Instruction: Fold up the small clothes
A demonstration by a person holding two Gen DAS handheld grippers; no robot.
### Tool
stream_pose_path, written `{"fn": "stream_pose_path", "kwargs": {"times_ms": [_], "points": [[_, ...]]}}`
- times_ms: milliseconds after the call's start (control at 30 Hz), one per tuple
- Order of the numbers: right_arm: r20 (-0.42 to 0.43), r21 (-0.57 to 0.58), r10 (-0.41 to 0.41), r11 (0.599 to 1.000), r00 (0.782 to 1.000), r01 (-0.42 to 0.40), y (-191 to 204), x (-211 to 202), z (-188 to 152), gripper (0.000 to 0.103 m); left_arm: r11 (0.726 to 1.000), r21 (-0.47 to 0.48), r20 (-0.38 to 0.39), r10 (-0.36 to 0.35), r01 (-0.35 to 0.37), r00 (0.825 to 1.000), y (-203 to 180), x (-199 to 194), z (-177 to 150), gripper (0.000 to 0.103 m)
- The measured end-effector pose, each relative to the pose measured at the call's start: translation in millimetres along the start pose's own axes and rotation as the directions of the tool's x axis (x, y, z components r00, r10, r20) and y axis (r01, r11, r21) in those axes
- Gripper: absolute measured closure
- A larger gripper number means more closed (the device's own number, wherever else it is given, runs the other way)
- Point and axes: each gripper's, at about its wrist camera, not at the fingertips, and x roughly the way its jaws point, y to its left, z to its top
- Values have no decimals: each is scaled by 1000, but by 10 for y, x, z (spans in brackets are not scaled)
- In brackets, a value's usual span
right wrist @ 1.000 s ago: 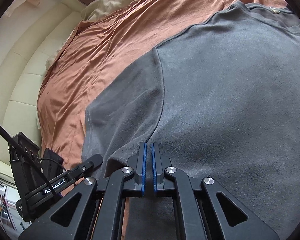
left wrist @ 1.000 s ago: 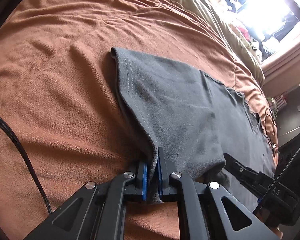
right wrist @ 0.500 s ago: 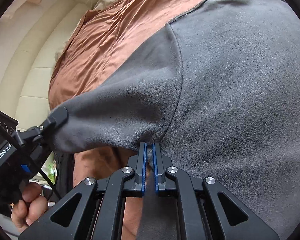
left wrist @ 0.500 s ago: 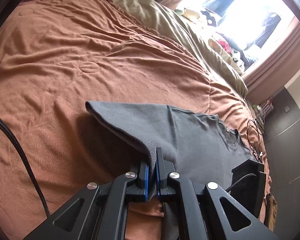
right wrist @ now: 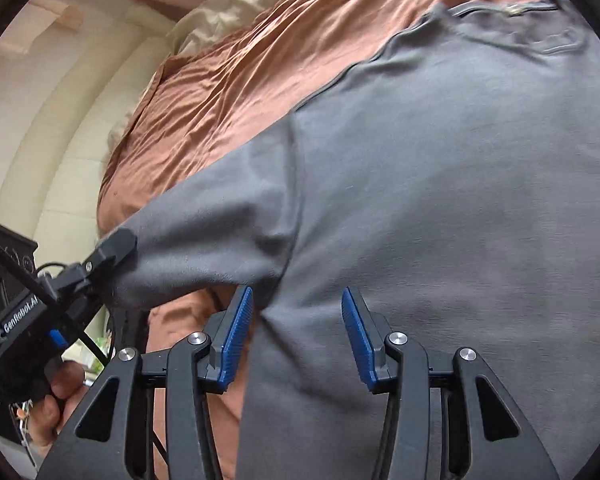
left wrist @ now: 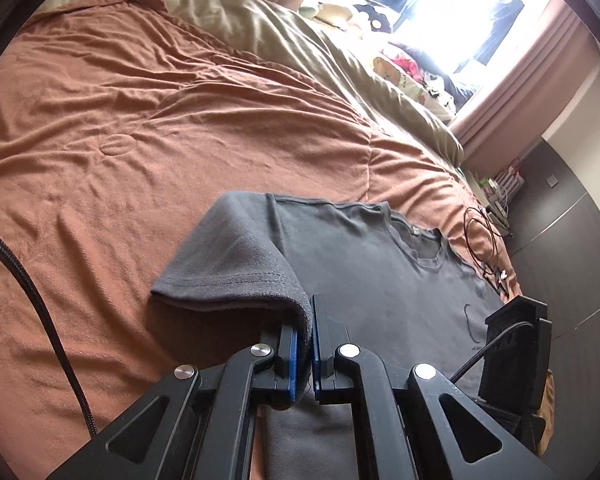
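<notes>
Your left gripper (left wrist: 305, 354) is clamped on the sleeve hem of the grey T-shirt (left wrist: 380, 280), lifting it off the bed; the shirt's body lies flat on the rumpled rust-brown blanket (left wrist: 140, 120). Your right gripper (right wrist: 296, 336) has just been opening: its ribbed blue pads stand apart over the shirt's side, pressing nothing. A tangle of black cables (left wrist: 484, 236) lies beside the collar. The window (left wrist: 460, 12) is glared out, and items on the sill are unreadable. The shirt's lower part is cut off.
</notes>
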Motion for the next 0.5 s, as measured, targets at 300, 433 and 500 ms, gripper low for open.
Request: {"fn": "stream_pose_path", "kwargs": {"times_ms": [300,433,500], "points": [[50,35,-31,999,998,29,-162,-387,-69,59,998,36,-68,-53,55,996,-329,166,-233,98],[63,57,-31,998,998,28,-189,-531,-128,59,995,76,-86,-57,64,995,-511,228,-273,98],[69,65,-34,997,997,29,-198,-566,-141,59,993,91,-96,-61,70,993,-591,248,-287,97]]}}
